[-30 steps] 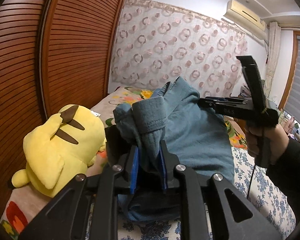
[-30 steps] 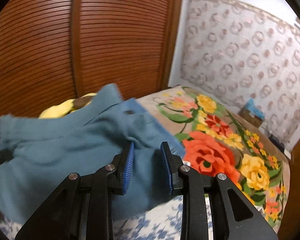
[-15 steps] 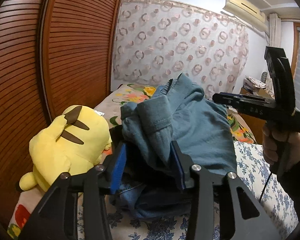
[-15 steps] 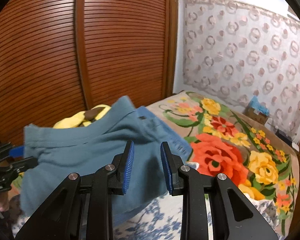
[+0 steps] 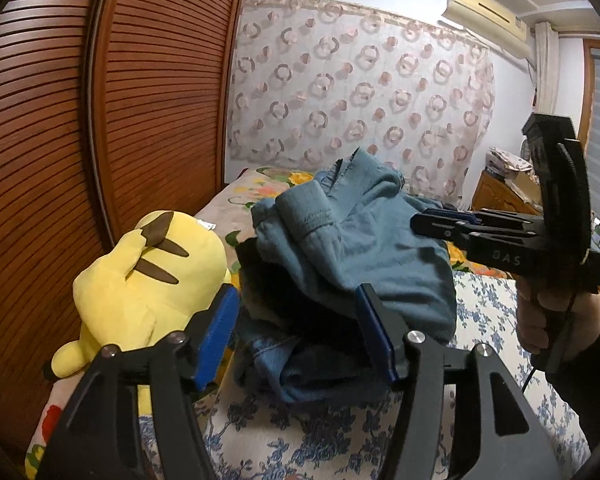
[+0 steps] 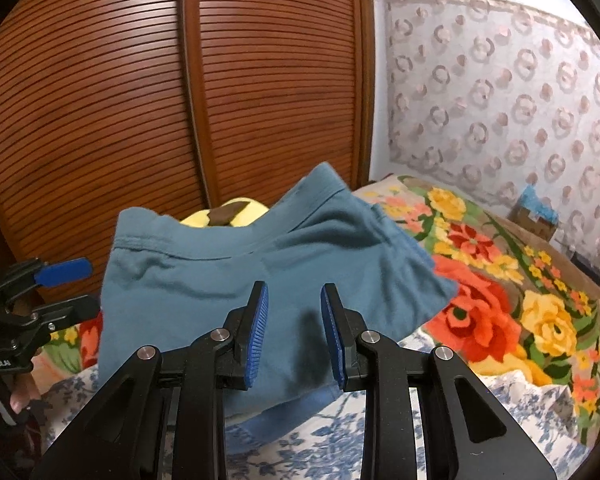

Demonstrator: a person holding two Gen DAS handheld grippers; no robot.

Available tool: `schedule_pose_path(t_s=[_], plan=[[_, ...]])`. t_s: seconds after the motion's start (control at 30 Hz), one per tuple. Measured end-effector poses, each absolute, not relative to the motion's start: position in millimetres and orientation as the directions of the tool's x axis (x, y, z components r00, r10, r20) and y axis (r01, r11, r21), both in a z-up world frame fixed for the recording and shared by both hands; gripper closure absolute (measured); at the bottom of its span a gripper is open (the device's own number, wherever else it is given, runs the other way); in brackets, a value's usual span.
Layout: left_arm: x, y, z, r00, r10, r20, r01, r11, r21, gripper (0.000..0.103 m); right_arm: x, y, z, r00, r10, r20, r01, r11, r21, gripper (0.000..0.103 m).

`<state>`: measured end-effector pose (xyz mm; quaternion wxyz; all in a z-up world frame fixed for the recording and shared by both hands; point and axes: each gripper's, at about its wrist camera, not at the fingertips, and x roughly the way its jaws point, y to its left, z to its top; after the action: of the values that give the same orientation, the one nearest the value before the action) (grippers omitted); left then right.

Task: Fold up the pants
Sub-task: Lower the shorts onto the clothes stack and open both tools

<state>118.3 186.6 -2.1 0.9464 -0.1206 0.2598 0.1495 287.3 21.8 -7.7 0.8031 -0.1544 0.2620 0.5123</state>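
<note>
Jaws of the left gripper (image 5: 296, 334) have just opened, apart around the bunched pants (image 5: 352, 248), not pressing.

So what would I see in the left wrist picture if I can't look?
Blue pants sit bunched in a heap on a flowery bed, between the left gripper's open fingers, which have just been opening. A yellow plush toy lies beside them, and the right gripper hovers nearby.

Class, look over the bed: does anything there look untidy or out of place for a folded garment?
Yes. The blue pants sit in a rumpled heap on the bedspread, waistband sticking up, layers uneven. A yellow plush toy lies right beside them, by the wardrobe doors.
</note>
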Motion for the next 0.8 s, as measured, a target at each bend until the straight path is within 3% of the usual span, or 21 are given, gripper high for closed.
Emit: schedule_pose_path(t_s=[0.2,0.8], plan=[[108,182,-4,0.805,0.23,-0.547,-0.349,0.929,-0.123,0.043,286,29,-26,0.324,0.712,-0.623,-0.9,0.435,0.03,0.077],[76,168,3,0.809,0.227,-0.542,-0.327,0.94,-0.094,0.043,228,-17,-7,0.388,0.715,-0.582,-0.868,0.496,0.031,0.07]])
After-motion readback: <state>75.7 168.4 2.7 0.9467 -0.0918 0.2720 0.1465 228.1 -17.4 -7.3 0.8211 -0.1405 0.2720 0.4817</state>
